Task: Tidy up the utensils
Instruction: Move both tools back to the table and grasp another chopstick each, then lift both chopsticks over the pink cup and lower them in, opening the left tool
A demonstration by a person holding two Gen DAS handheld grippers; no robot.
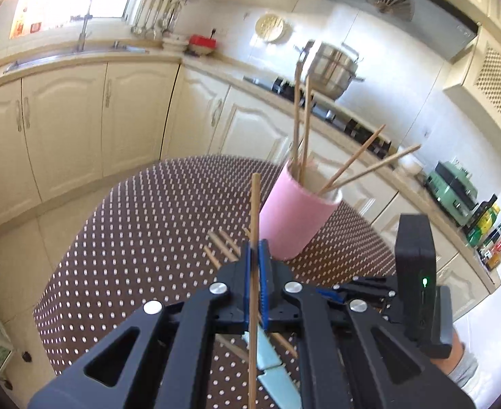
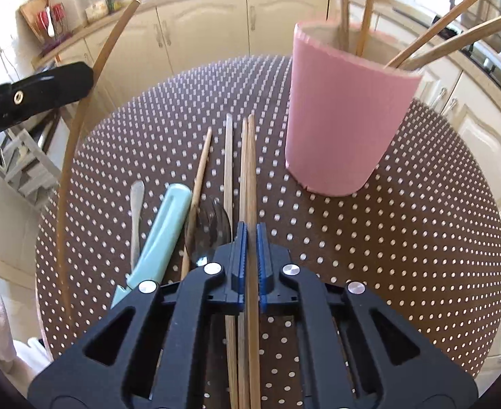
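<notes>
Both tongs clamp chopsticks beside the pink cup

Left tongs [image 1: 258,252] pinch one raised chopstick [image 1: 254,211]; right tongs [image 2: 251,238] are clenched on a chopstick [image 2: 251,170] lying on the dotted table [image 2: 386,238], a teal knife [image 2: 162,235] and spoon [image 2: 209,231] at ten o'clock, the pink cup [image 2: 346,119] holding four chopsticks at one o'clock.
</notes>
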